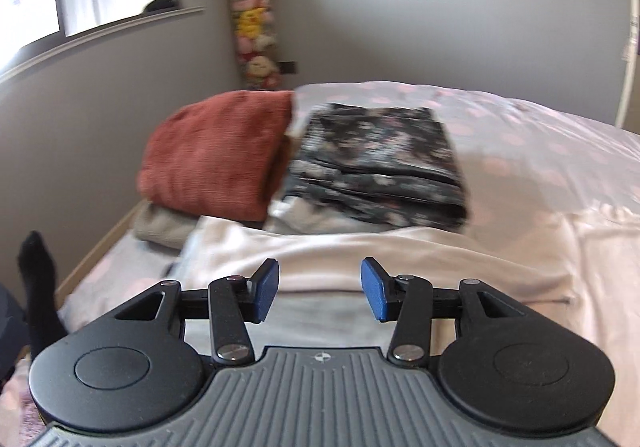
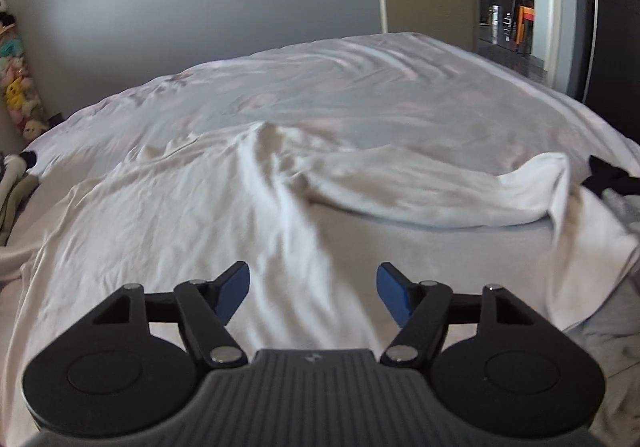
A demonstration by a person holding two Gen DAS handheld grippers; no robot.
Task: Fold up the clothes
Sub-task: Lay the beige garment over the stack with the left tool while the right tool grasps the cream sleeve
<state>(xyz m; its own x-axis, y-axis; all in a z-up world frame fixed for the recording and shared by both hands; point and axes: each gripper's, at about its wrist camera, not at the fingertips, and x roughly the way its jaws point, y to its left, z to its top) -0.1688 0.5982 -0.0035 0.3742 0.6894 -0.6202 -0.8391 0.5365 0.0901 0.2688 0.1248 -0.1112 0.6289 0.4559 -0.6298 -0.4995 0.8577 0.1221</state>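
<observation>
We find two folded items done: a rust garment (image 1: 212, 151) and a floral garment (image 1: 376, 163), stacked far left on the bed (image 1: 540, 135). The white garment (image 2: 200, 207) lies near, rumpled, unfolded. Left gripper (image 1: 320, 293) and right gripper (image 2: 314, 293) stand open, empty.

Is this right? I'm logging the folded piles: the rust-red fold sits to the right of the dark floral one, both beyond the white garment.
Not quite. In the left wrist view the rust-red fold sits to the left of the dark floral one, not the right. Both do lie beyond the white garment.
</observation>
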